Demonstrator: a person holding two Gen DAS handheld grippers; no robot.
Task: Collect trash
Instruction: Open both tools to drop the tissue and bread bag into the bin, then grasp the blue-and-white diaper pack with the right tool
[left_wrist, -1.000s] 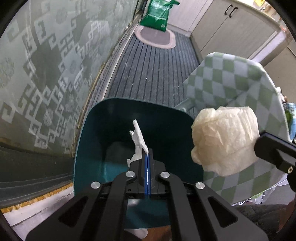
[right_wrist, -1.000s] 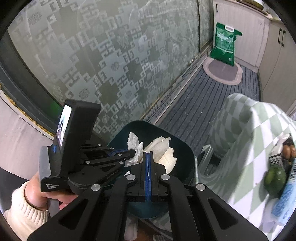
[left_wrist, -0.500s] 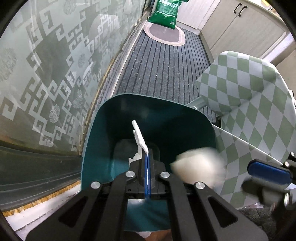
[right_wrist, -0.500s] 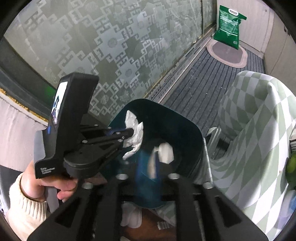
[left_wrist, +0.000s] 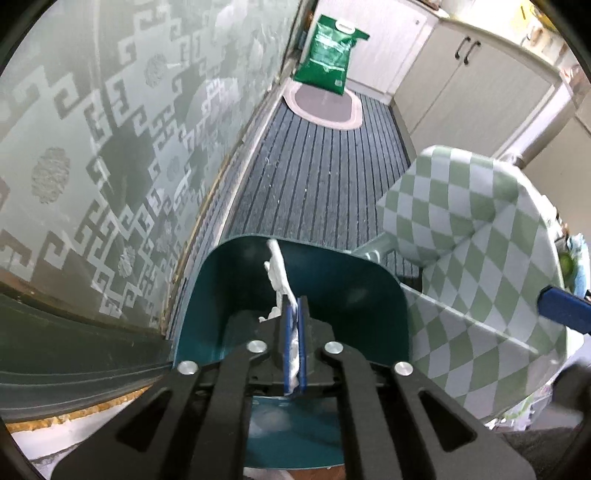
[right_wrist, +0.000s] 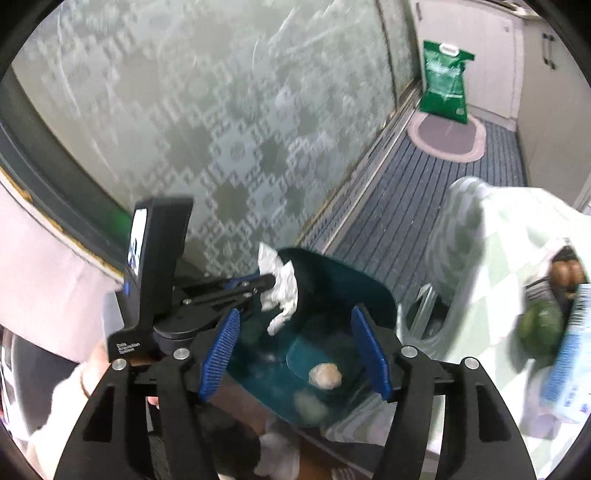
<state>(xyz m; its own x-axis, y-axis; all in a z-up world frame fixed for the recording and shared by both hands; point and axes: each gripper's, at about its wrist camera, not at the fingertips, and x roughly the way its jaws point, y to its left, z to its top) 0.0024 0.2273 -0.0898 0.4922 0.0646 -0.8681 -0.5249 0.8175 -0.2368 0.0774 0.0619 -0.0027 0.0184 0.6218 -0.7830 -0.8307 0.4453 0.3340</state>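
A teal bin (left_wrist: 240, 295) stands on the floor below both grippers. My left gripper (left_wrist: 295, 301) hangs over its mouth, pads nearly together on a white tissue (left_wrist: 277, 273) that sticks out past the tips; its jaws are opening slightly. The right wrist view shows that tissue (right_wrist: 280, 288) still hanging from the left gripper's tips above the bin (right_wrist: 332, 280). My right gripper (right_wrist: 294, 312) is above the bin with its jaws opening wide and nothing between them. A crumpled cream paper wad (right_wrist: 325, 374) lies on the bin's bottom.
A frosted patterned glass door (left_wrist: 110, 147) runs along the left. A green-and-white chequered cloth (left_wrist: 461, 229) hangs right beside the bin. Striped grey matting (left_wrist: 314, 177) leads to an oval rug (left_wrist: 321, 110) and a green bag (left_wrist: 328, 59). A hand (right_wrist: 92, 369) holds the left gripper.
The right gripper opened and let go of the cream paper wad, which dropped into the bin. Both grippers rose a little. The left one kept the tissue.
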